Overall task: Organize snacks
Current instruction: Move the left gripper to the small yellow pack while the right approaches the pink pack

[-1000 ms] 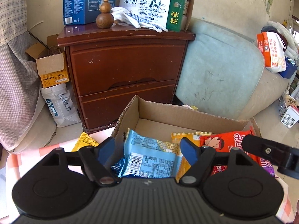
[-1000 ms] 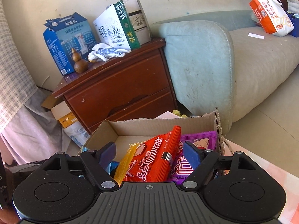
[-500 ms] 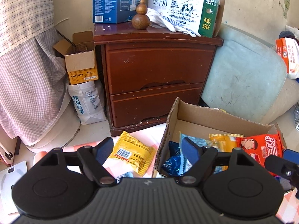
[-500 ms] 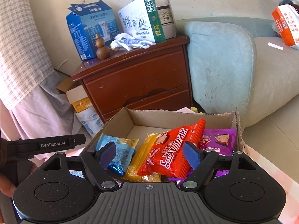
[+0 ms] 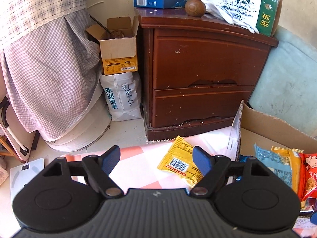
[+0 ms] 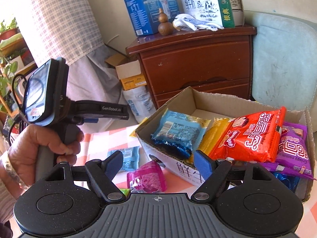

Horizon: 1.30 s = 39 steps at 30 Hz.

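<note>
- Brown wood was seen in the big drawer chest (image 5: 202,75), which stood behind everything, with milk boxes on top.
- A pink and white checked cloth (image 5: 142,170) was spread over the table, in front of the chest.
- A cardboard box (image 6: 233,103) was set on the cloth, and snack packs were piled inside it.
- A red snack pack (image 6: 251,136) was leaned in the box, just beside a purple pack (image 6: 293,150) and a light blue pack (image 6: 178,129).
- The left gripper (image 5: 156,158) was held over the cloth, to the left of the box. Its fingers were spread wide and nothing was held between them.
- The right gripper (image 6: 158,163) was held near the front corner of the box. Its fingers were spread wide too, with nothing gripped.
- A yellow snack pack (image 5: 178,161) was left lying flat on the cloth, just outside the box wall and near the left gripper's right finger.
- A small pink pack (image 6: 146,178) and a small blue pack (image 6: 126,157) were laid on the cloth, under the right gripper.
</note>
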Tool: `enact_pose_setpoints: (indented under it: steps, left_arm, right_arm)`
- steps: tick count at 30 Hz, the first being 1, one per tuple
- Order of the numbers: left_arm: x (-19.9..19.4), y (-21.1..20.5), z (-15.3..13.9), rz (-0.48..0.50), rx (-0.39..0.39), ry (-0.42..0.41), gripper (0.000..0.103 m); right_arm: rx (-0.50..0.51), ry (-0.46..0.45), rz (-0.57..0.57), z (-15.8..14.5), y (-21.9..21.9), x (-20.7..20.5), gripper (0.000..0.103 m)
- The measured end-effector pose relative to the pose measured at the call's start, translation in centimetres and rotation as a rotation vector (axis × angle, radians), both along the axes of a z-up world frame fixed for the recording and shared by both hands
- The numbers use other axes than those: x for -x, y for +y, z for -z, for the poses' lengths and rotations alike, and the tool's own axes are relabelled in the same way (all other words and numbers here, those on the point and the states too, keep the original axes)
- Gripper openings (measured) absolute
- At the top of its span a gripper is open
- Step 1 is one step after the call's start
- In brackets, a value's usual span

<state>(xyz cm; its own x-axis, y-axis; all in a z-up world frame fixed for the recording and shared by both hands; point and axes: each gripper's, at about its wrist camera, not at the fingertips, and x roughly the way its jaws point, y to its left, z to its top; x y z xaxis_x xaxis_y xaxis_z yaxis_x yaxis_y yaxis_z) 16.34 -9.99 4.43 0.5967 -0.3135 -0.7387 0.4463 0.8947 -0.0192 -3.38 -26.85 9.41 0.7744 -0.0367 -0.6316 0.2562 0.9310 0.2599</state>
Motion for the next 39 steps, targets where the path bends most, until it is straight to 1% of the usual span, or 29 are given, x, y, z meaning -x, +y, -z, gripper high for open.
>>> enact_pose_setpoints:
  steps: [2,5,8,12,15,19,22,23,26,30,33,34,39]
  left_arm:
    - [-0.7,-0.4,0.5,0.008,-0.010,-0.004,0.080]
    - [-2.0,-0.8,1.6,0.009,-0.016,0.002,0.081]
    - [-3.3,-1.2,2.9,0.008,0.004,0.032,0.081]
    - [-4.8,-1.9,4.7,0.011,0.010,0.064,0.081]
    - [-5.7,-2.3,5.6,0.017,0.030,0.079,0.081]
    - [-6.6,-3.0,6.8,0.040,0.053,0.106,0.081]
    - [-7.1,-3.1,7.8,0.037,0.049,0.124,0.081]
    - [-7.1,-3.1,8.1,0.040,0.044,0.126,0.081]
    - [-6.3,-3.0,8.1,0.080,0.020,0.086,0.081]
    - [-4.9,-1.8,7.7,0.119,-0.048,0.027,0.084]
    - [-4.3,-0.3,7.5,0.124,-0.053,0.038,0.085]
    - [-4.0,0.0,7.4,0.124,-0.063,0.034,0.087]
    - [-2.3,2.0,6.9,0.111,-0.084,0.056,0.088]
  right_arm:
    - [-0.002,0.016,-0.024,0.5,0.7,-0.4,0.076]
    - [-0.001,0.050,-0.056,1.6,1.6,-1.0,0.075]
    - [0.017,0.082,-0.084,2.6,2.6,-1.5,0.075]
    - [0.019,0.119,-0.100,3.8,3.4,-2.0,0.075]
    - [0.029,0.144,-0.106,4.5,4.0,-2.5,0.075]
    - [0.028,0.155,-0.112,5.0,4.3,-2.9,0.075]
    - [0.037,0.161,-0.113,5.2,4.2,-3.1,0.075]
    - [0.040,0.166,-0.109,5.4,4.2,-3.1,0.075]
    - [0.045,0.167,-0.076,5.5,3.6,-3.2,0.075]
    - [0.036,0.157,-0.017,5.7,2.6,-3.3,0.075]
    - [0.011,0.159,0.009,6.1,2.2,-3.4,0.076]
    - [0.007,0.161,0.013,6.3,2.2,-3.5,0.076]
    - [0.006,0.170,0.033,7.2,2.4,-3.8,0.076]
